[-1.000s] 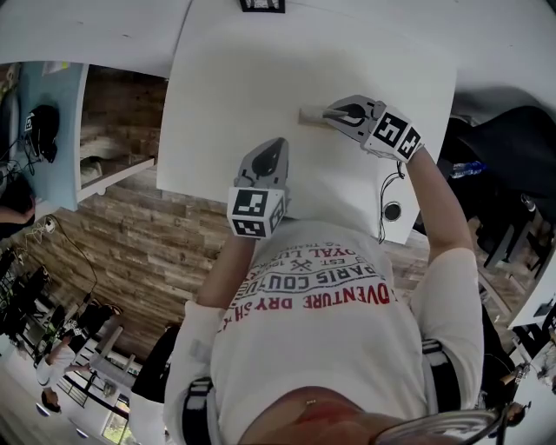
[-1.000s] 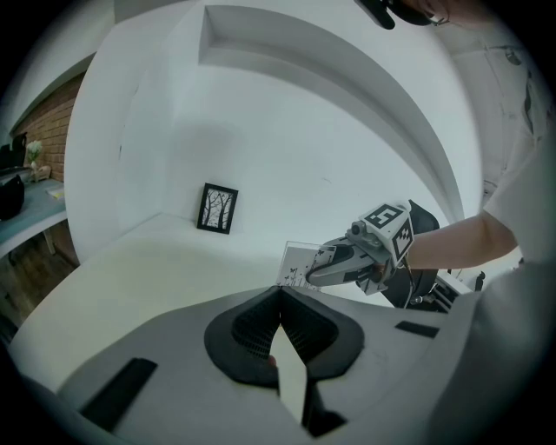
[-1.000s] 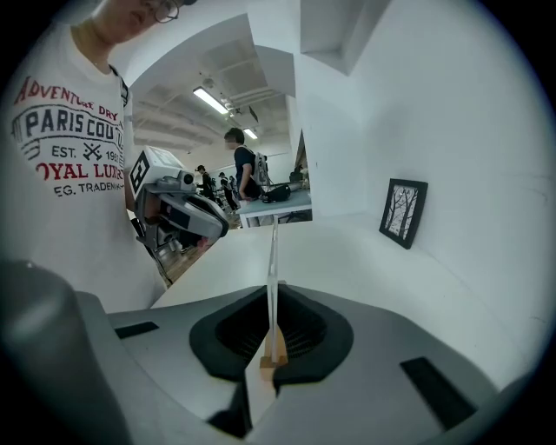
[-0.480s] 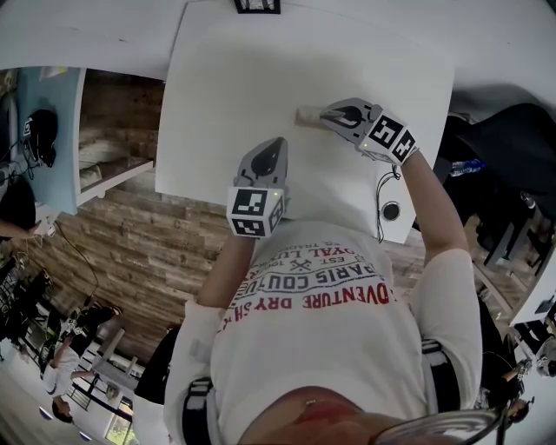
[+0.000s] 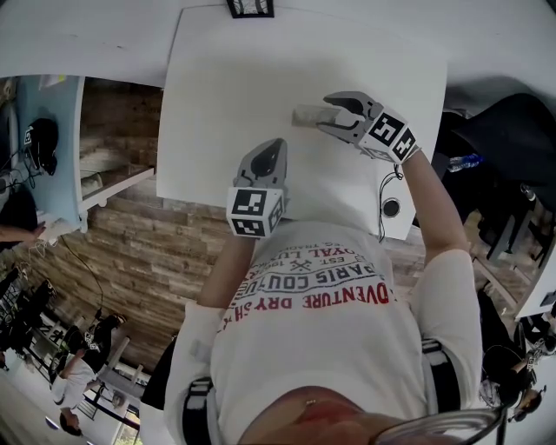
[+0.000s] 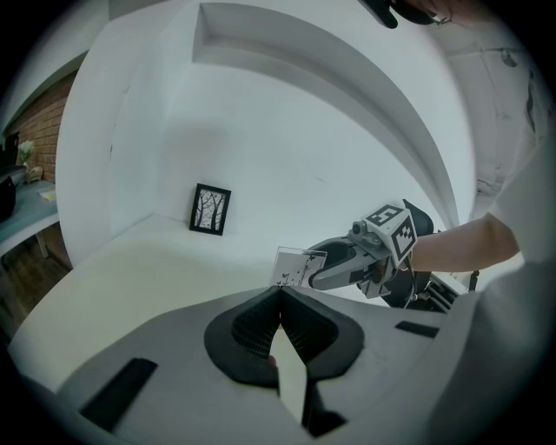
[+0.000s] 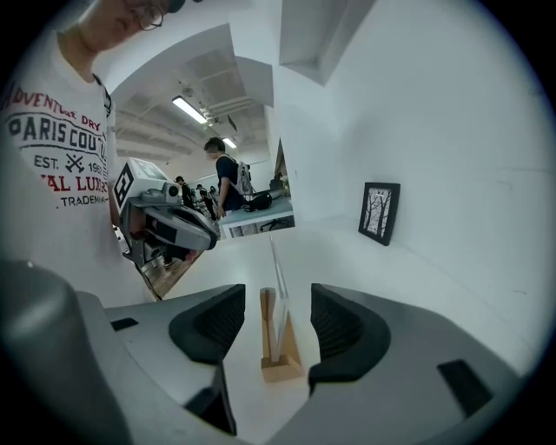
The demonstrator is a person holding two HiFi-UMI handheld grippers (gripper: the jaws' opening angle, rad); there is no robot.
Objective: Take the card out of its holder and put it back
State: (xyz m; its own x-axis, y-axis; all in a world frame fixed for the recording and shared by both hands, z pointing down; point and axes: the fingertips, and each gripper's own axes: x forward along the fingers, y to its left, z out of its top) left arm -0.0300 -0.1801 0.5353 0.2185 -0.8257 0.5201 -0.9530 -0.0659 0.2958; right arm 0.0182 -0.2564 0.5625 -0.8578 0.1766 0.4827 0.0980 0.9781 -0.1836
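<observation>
A clear card (image 7: 277, 280) stands upright in the slot of a small wooden holder (image 7: 280, 361) on the white table (image 5: 234, 78). My right gripper (image 7: 278, 323) straddles it, and its jaws are opening; both pads stand apart from the card. In the head view, the holder (image 5: 306, 115) lies just left of the right gripper (image 5: 335, 113). The left gripper (image 5: 269, 155) hovers near the table's front edge, shut with nothing in it. From the left gripper view, the card (image 6: 297, 266) shows ahead beside the right gripper (image 6: 318, 271).
A small black-framed picture (image 5: 250, 7) leans against the wall at the back of the table. A cable grommet (image 5: 392, 209) sits at the table's front right corner. A wooden floor and people are seen off to the left.
My right gripper's jaws have spread apart from the card, which stays upright in its holder. The left gripper has kept its place.
</observation>
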